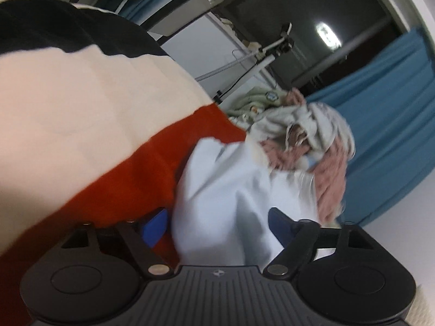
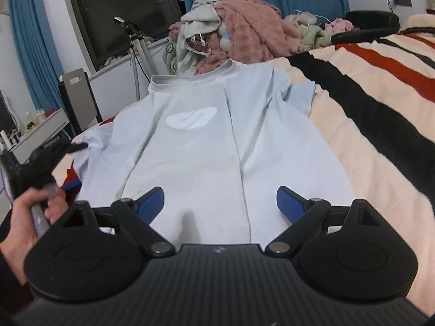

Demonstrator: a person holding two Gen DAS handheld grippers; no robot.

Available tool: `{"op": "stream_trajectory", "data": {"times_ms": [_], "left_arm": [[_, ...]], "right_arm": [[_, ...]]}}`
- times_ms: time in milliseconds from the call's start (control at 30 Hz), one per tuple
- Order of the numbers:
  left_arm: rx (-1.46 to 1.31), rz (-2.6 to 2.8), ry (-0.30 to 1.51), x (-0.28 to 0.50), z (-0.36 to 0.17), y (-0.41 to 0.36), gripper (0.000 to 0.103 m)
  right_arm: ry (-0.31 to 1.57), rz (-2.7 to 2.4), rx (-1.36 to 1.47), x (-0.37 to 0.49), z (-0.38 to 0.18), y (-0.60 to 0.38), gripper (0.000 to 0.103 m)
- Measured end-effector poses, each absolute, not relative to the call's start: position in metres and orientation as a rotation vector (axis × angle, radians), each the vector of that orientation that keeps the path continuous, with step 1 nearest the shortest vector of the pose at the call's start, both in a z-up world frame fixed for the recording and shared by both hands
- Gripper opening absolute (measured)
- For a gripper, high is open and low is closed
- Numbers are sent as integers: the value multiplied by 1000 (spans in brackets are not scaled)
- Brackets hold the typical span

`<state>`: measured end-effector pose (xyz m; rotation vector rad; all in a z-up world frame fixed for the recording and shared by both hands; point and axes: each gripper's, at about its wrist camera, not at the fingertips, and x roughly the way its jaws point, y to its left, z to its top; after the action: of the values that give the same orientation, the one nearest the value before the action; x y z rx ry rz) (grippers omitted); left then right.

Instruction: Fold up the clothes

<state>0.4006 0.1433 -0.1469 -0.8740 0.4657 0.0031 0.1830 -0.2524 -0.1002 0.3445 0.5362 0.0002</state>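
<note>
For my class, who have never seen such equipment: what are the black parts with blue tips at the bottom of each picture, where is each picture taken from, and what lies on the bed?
A person holds one hand-held gripper in each hand; no robot arm is involved. Each carries a camera looking forward along its two blue-tipped fingers, so each picture shows its own tool from behind.

In the right wrist view, the right hand-held gripper is open and holds nothing. Before it a light blue T-shirt lies spread on a striped blanket, collar far away. Behind it sits a pile of unfolded clothes. At the lower left, the person's left hand grips the other tool.

The left wrist view is tilted and blurred. The left hand-held gripper is open with shirt fabric bunched between its fingers, not clamped.
</note>
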Motion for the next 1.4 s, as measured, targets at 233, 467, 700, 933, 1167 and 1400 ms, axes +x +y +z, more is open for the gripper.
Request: {"op": "stream_trajectory", "data": {"times_ms": [233,467,700,933,1167,1400], "left_arm": [[-951,16,497,455,-144,184,4],[-512,133,500,517,-50,204,2],[-116,319,528,570,-29,182,3],[-105,310,582,523,-56,173,42],[-31,231,558,380,-59,152,45],[-16,129,543,247,-41,125,45]], "right_arm": [[558,-31,411,196,-107,-263,91],[522,-39,344,205,-104,-260,91],[523,-46,312,212,-107,-259,91],[502,-25,280,214,-105,-254,91],[443,8,241,198,-90,-246,91],[387,31,247,164,-64,-249,91]]}}
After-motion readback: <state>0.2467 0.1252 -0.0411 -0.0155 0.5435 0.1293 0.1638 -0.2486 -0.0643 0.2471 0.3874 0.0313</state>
